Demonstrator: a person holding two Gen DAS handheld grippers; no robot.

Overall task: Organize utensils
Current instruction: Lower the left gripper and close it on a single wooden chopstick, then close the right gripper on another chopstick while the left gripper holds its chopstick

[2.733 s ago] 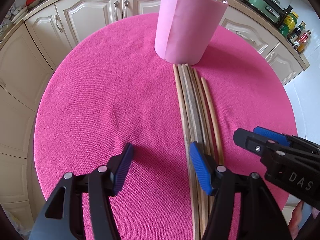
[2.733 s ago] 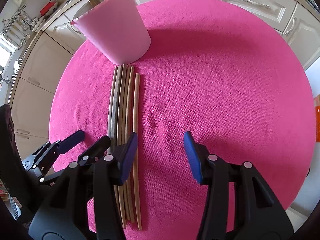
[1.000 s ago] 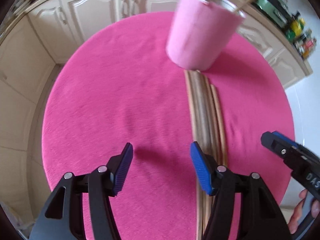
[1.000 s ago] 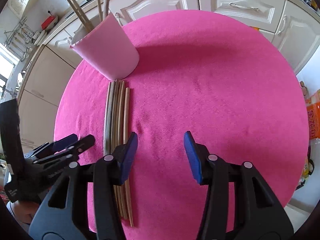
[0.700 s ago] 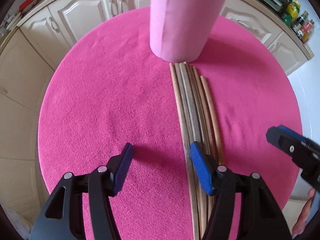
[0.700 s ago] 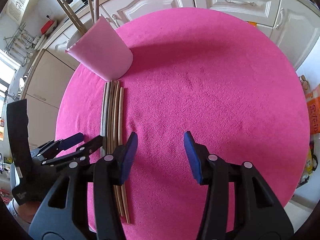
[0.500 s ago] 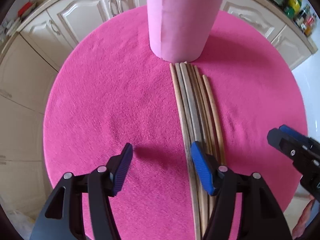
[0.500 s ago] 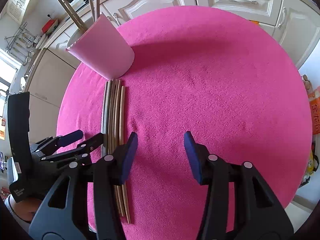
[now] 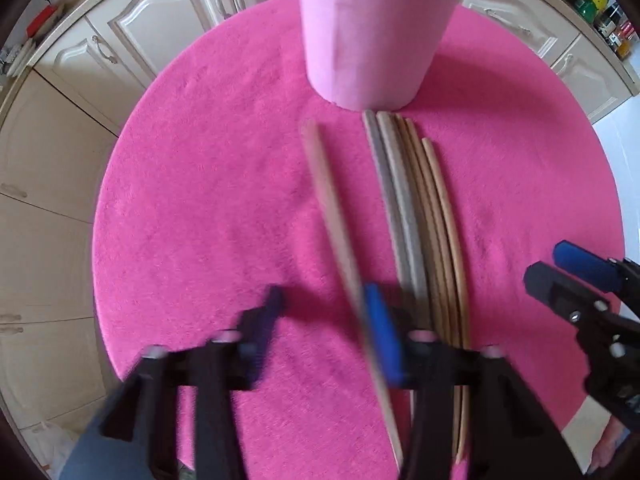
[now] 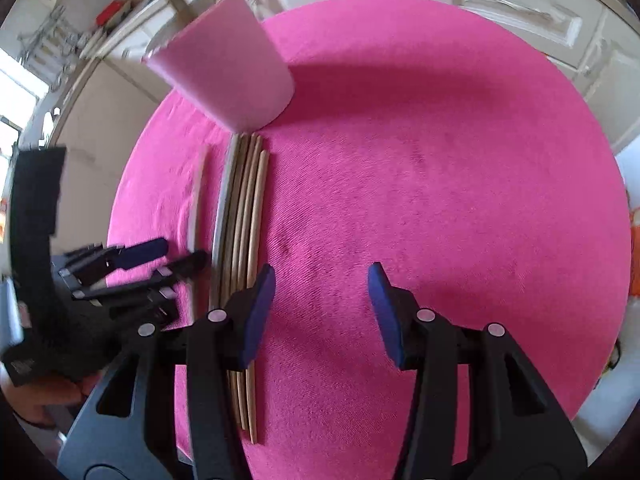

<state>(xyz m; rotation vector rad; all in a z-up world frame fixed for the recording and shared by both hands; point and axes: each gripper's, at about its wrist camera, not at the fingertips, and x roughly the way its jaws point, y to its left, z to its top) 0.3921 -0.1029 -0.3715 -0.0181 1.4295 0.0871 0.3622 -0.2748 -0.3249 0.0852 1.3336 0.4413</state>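
One wooden stick [image 9: 340,240] lies apart from the bundle of sticks [image 9: 424,216] below the pink cup [image 9: 376,28], between the closing jaws of the left gripper [image 9: 324,312] — blur hides any pad contact. The right gripper [image 10: 320,300] hovers half-open, empty, above the pink cloth [image 10: 440,160] — only its view shows sticks standing in the cup.

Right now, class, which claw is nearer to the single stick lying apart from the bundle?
Left. The left claw is closing around that stick; the right claw hovers past the bundle, empty.
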